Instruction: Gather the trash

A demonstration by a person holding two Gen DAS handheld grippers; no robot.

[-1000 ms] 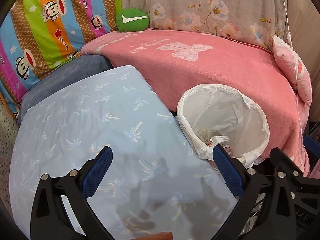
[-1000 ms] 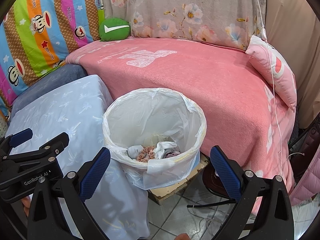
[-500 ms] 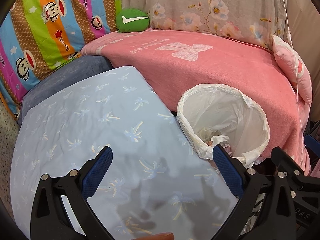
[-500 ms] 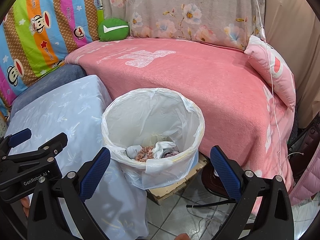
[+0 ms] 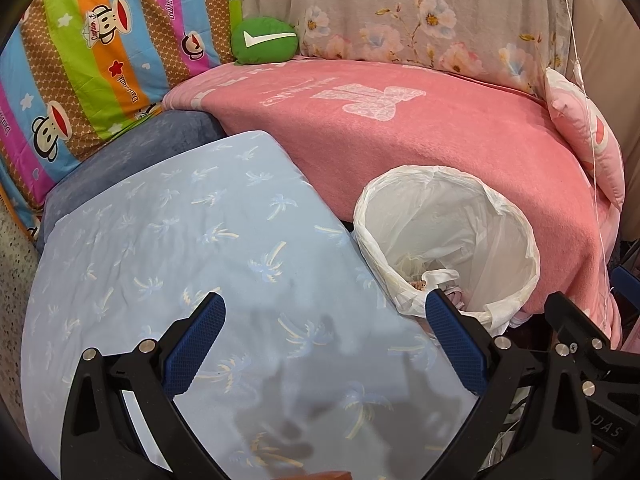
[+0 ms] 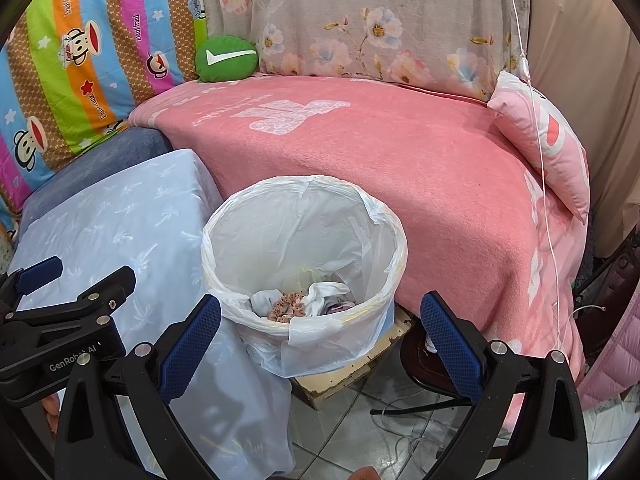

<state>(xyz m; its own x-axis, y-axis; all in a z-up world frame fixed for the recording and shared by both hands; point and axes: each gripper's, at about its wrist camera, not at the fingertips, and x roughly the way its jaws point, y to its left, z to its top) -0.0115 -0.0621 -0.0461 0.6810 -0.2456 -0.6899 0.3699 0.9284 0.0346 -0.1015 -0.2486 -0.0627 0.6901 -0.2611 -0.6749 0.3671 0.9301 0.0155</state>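
A white bin with a plastic liner point(image 6: 304, 256) stands on the floor between the light blue table and the pink bed; it also shows in the left wrist view point(image 5: 448, 240). Crumpled tissues and a brownish scrap point(image 6: 300, 304) lie in its bottom. My right gripper point(image 6: 320, 320) is open and empty, just above the bin's near rim. My left gripper point(image 5: 324, 320) is open and empty above the blue tablecloth point(image 5: 180, 260), left of the bin. The left gripper's body shows at the left of the right wrist view point(image 6: 64, 320).
A pink blanket covers the bed point(image 6: 400, 152) behind the bin, with a pink pillow point(image 6: 552, 148) at right and a green cushion point(image 6: 226, 58) at the back. A thin white cord point(image 6: 540, 160) hangs at right. Tiled floor with cables point(image 6: 400, 420) lies below.
Almost nothing has moved; both grippers hold their places, the right one drifting very slightly toward the bin.
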